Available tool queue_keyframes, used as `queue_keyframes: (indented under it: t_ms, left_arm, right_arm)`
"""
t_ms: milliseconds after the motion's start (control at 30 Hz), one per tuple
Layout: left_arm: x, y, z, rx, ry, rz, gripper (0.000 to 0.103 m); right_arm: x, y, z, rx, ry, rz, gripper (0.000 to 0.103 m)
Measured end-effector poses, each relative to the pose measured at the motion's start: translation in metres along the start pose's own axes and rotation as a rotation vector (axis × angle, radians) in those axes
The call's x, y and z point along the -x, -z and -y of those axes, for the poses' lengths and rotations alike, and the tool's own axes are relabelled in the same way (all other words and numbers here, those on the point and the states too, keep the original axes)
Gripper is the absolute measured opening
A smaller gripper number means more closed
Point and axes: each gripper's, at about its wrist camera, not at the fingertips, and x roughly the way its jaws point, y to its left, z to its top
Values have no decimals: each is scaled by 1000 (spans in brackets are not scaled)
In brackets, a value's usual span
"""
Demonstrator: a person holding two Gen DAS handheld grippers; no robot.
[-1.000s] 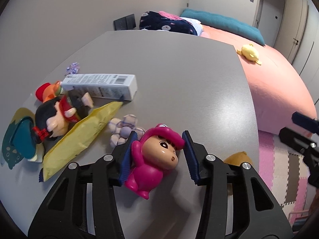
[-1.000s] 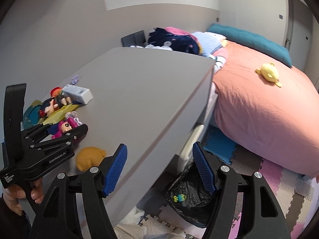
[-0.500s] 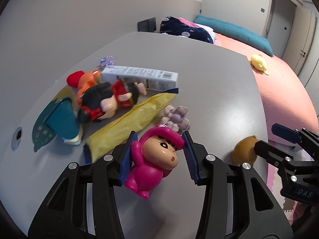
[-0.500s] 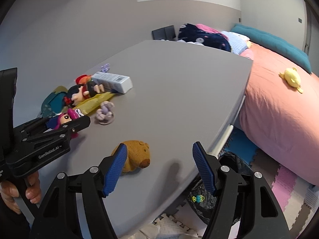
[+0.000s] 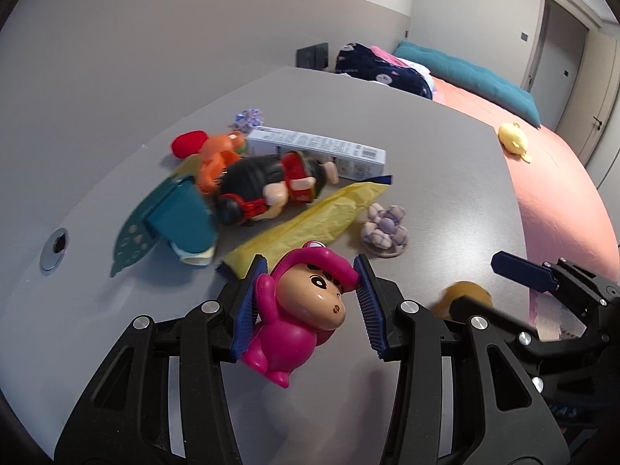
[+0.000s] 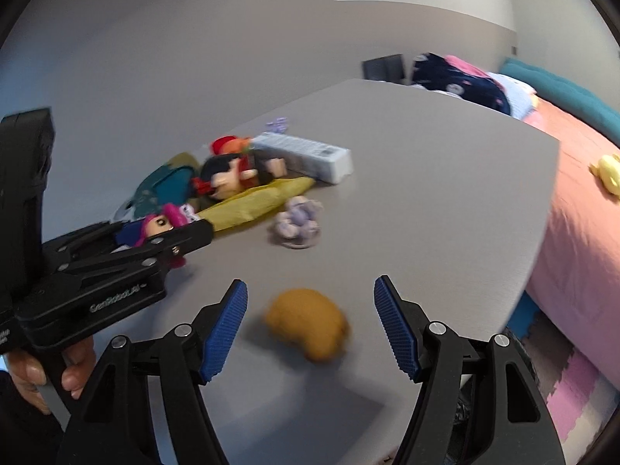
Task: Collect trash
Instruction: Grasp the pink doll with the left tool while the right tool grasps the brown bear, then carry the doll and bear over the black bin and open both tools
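A: On the grey table [image 5: 434,162], near the wall side, lies a heap: white box [image 5: 316,149], black-haired doll [image 5: 267,190], orange toy [image 5: 219,151], teal toy [image 5: 174,217], yellow wrapper [image 5: 310,221] slanting across the front.

B: And beside the wrapper's right end?

A: Lilac plush [image 5: 383,228], apart from the heap, just clear of the wrapper tip. Also a small purple scrap [image 5: 248,118] behind the box.

B: Left gripper [image 5: 308,306]?

A: Clamped on the pink figure [image 5: 302,317], blue pads pressing both sides of the head and arm, figure tilted with feet toward the camera. Held just in front of the wrapper's near end.

B: Touching the table?

A: Hard to tell from either view.

B: Right gripper [image 6: 310,331]?

A: Spread wide, nothing between the pads but air. Low over the near table edge, with the brown plush [image 6: 310,321] lying on the table between the two fingers, touching neither. Blurred, so no detail on the plush.

B: Anything off the table?

A: Pink bed [image 6: 581,213] to the right with a yellow toy [image 6: 608,168] on it, teal pillow [image 5: 469,73] at the head, dark bedding [image 5: 381,69] beyond the table's far edge. Pastel floor mats [image 6: 577,379] below.
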Motion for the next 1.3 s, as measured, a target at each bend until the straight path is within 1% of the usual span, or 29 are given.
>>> queue_keyframes:
  t_ms: [67, 200, 233, 267, 333, 467, 700, 933, 1200, 1300]
  left_arm:
    - [1, 2, -4, 8, -5, -4, 46]
    - [2, 5, -8, 11, -5, -5, 46]
    - [2, 6, -8, 11, -5, -5, 46]
    - [3, 6, -8, 10, -3, -5, 46]
    - [3, 6, -6, 6, 0, -4, 46]
    - [4, 2, 3, -5, 10, 1, 46]
    - [7, -7, 29, -36, 38, 11, 46]
    - [7, -20, 73, -85, 76, 22, 46]
    - [7, -30, 128, -157, 139, 23, 46]
    - [6, -31, 154, -199, 167, 23, 46]
  right_arm:
    - [-6, 2, -6, 21, 12, -17, 69]
    - [-17, 7, -8, 21, 17, -49, 69]
    - [-19, 9, -7, 22, 21, -56, 62]
    - [-18, 10, -7, 37, 32, -48, 51]
    - [-19, 9, -6, 44, 30, -57, 37]
    - [-12, 8, -1, 53, 48, -39, 37]
    - [13, 0, 19, 25, 51, 6, 37]
    - [42, -5, 53, -18, 94, 45, 37]
    - [78, -4, 105, -85, 170, 82, 37]
    - [91, -2, 126, -115, 202, 96, 37]
